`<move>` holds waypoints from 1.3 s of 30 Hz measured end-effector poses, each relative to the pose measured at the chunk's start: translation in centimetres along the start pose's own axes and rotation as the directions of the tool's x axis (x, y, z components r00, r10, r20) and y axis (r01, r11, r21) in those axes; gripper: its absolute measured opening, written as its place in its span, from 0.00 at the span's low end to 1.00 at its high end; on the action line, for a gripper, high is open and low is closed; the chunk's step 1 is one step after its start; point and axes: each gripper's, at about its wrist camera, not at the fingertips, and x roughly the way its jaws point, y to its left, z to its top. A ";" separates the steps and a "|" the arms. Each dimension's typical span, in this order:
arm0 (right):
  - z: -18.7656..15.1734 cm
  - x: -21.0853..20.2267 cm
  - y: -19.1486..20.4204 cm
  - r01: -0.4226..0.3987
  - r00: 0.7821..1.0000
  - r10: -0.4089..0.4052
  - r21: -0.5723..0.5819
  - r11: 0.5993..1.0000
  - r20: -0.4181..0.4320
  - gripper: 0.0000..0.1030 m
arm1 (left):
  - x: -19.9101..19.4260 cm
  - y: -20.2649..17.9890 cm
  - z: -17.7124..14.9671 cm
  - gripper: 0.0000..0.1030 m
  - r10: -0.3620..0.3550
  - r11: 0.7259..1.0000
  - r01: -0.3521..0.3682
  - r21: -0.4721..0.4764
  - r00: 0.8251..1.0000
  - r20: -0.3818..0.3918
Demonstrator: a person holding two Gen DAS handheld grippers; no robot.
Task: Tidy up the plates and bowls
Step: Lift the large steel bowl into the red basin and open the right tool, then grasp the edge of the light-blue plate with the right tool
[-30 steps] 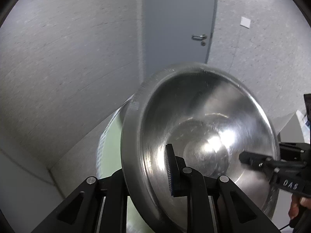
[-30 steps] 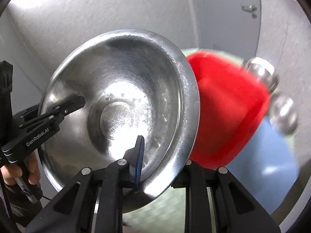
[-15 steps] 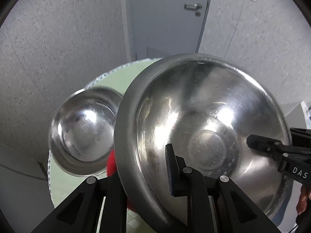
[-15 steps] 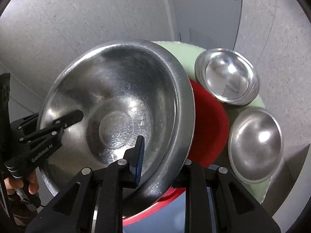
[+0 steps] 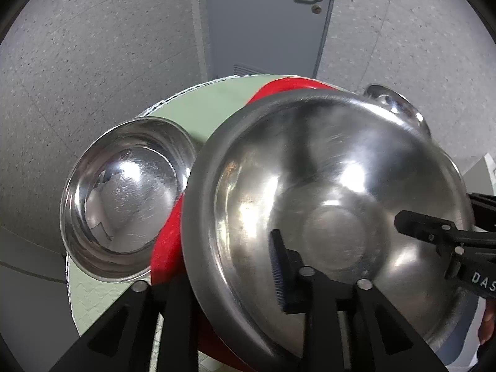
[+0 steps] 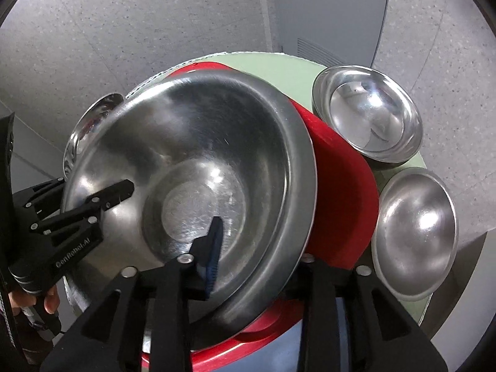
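Both grippers hold one large steel bowl (image 5: 334, 204) by opposite rims, just above a red plate (image 5: 167, 241) on a round green table (image 5: 198, 105). My left gripper (image 5: 229, 276) is shut on the bowl's near-left rim, one pad inside, one finger outside. My right gripper (image 6: 257, 254) is shut on its other rim; the bowl (image 6: 198, 173) fills the right wrist view, over the red plate (image 6: 341, 179). Each gripper shows in the other's view, clamped on the rim.
A smaller steel bowl (image 5: 124, 198) sits upright on the table's left side. Two more small steel bowls stand on the right side, one upright (image 6: 369, 114), one upside down (image 6: 415, 235). A blue surface (image 6: 316, 347) lies under the red plate. A grey door (image 5: 269, 18) is behind.
The large bowl has been lowered and levelled from a steep tilt, coming down over the red plate. Both grippers kept their hold on its rim.
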 end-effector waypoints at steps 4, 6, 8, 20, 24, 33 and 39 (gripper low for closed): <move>-0.1 -0.2 1.0 0.020 1.000 -0.020 0.002 1.000 0.004 0.60 | -0.8 -0.5 -0.6 0.40 -0.020 1.000 0.020 0.018 1.000 0.013; -0.3 0.2 0.3 0.034 0.999 -0.034 0.012 0.999 0.004 0.61 | -1.4 -0.8 -0.8 0.46 -0.011 1.000 0.011 0.029 1.000 0.009; -0.6 -0.5 0.2 0.035 0.999 -0.035 0.034 0.999 0.007 0.61 | -2.1 -0.7 -1.0 0.60 -0.026 0.999 0.026 0.020 0.999 0.019; -5.0 -6.6 -2.6 0.061 0.989 -0.076 0.117 0.991 0.130 0.64 | -8.2 -1.8 -4.8 0.88 0.079 0.996 -0.071 -0.060 0.987 0.143; -7.2 -8.5 -5.0 0.100 0.982 -0.114 0.098 0.990 0.150 0.65 | -10.8 -2.7 -8.4 0.90 0.097 0.984 -0.070 -0.164 0.982 0.163; -10.9 -7.3 -13.1 0.099 0.989 -0.094 -0.041 0.994 0.113 0.66 | -13.2 -12.2 -15.9 0.90 0.070 0.946 -0.006 -0.325 0.980 0.186; -10.8 -3.4 -16.1 -0.085 0.996 0.086 -0.123 0.989 0.002 0.59 | -10.7 -17.2 -18.6 0.76 0.087 0.906 -0.046 -0.420 0.993 0.079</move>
